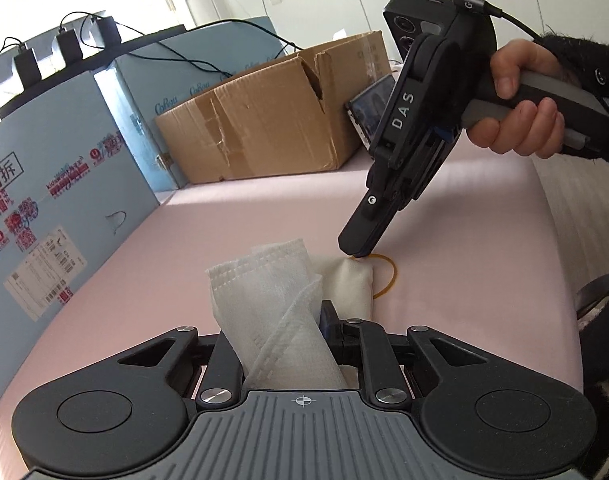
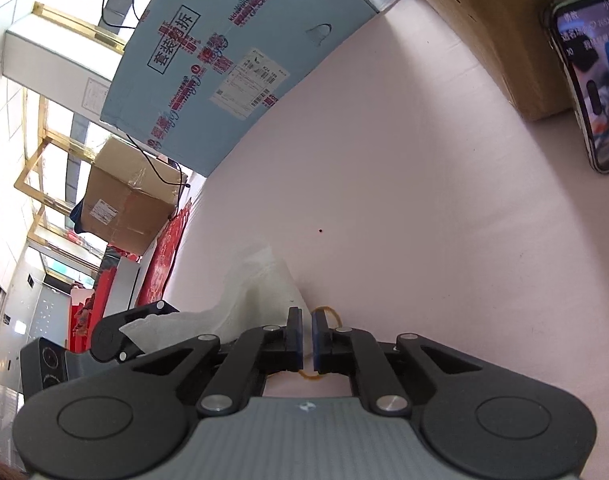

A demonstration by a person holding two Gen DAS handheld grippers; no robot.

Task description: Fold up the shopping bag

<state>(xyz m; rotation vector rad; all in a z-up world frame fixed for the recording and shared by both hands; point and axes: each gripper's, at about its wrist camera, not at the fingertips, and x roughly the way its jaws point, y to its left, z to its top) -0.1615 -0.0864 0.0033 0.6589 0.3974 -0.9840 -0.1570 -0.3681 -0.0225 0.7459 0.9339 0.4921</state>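
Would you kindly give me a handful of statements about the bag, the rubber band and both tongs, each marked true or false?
1. The left tongs are shut on the folded white shopping bag. True.
2. The rubber band lies inside the brown cardboard box. False: it lies on the pink table surface by the bag's far end.
3. The right tongs have their tips down at the rubber band. True.
4. The right tongs are wide open. False: their jaws are nearly together.
5. A phone with a lit screen leans against the cardboard box. True.
6. The bag is spread out flat and unfolded. False: it is bundled into a compact wad.
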